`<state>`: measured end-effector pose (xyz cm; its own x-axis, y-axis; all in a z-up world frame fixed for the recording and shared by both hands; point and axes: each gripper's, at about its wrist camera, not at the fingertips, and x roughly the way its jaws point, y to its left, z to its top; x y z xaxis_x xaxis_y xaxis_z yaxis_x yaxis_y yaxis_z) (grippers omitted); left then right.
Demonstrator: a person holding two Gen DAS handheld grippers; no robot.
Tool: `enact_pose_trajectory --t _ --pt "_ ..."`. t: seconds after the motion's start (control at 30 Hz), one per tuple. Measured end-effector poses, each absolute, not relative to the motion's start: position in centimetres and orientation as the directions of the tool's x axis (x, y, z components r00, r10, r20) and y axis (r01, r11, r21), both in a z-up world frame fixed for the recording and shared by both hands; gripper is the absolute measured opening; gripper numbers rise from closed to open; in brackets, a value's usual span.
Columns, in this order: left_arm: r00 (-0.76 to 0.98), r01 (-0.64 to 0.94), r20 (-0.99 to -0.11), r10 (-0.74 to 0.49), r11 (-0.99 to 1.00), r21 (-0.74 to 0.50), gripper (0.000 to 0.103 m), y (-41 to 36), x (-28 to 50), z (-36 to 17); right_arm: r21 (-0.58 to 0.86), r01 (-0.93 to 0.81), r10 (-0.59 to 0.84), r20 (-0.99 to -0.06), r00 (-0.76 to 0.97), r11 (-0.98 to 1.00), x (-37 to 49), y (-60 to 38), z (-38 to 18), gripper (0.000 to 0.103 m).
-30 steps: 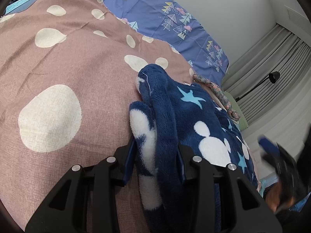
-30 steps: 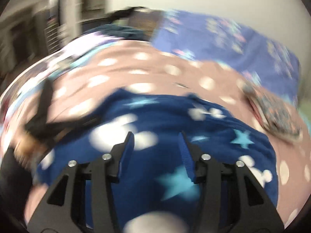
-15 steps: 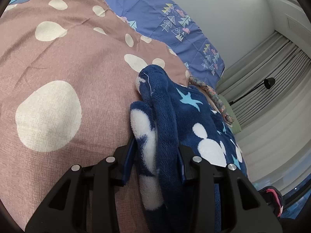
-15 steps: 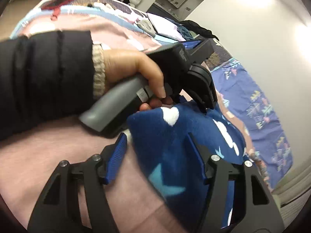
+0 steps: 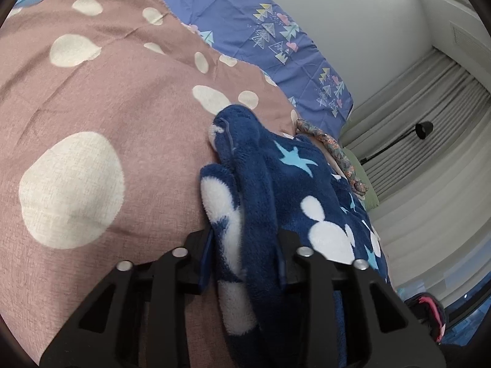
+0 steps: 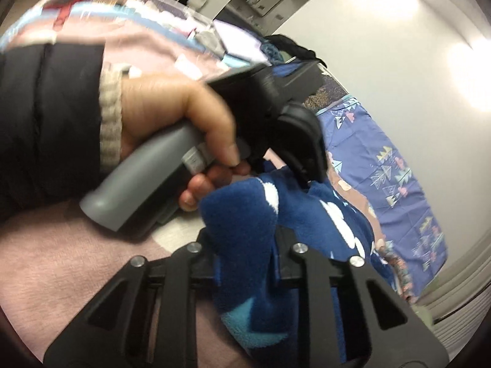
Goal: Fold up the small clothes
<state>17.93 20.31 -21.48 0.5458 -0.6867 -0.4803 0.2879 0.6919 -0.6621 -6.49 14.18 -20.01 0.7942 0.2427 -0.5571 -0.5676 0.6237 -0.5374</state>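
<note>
In the left wrist view, a thick bunched edge of the blue fleece garment is pinched by the left gripper. The rest is spread on the dotted pink bedspread. The soft bunch could be pulled out of the pinch if it is tugged hard. Little has changed here since a second ago.

In the right wrist view, another fold of the garment is squeezed by the right gripper, close beside the left hand. The two tools could be bumped together. Half a second ago, this gripper was wide apart around the cloth.
</note>
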Motion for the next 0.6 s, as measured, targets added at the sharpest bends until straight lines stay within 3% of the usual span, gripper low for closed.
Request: enact_pose_trajectory --t 0.1,0.27,0.6 --pt "0.574 0.313 -0.493 -0.654 0.731 -0.606 0.023 19.4 17.5 -19.7 -0.45 -0.562 0.277 -0.554 0.785 0.694 -5.9 12.6 -17.8 0.021" --pt "0.572 0.371 -0.43 -0.698 0.688 -0.623 0.022 18.7 17.3 -15.5 -0.375 -0.504 0.296 -0.49 0.82 0.778 -5.9 10.2 -14.2 0.021" --pt "0.557 0.534 -0.469 -0.686 0.728 -0.43 0.022 8.7 16.3 -6.3 -0.058 -0.354 0.302 -0.406 0.863 0.933 -6.0 -0.6 -8.0 0.021"
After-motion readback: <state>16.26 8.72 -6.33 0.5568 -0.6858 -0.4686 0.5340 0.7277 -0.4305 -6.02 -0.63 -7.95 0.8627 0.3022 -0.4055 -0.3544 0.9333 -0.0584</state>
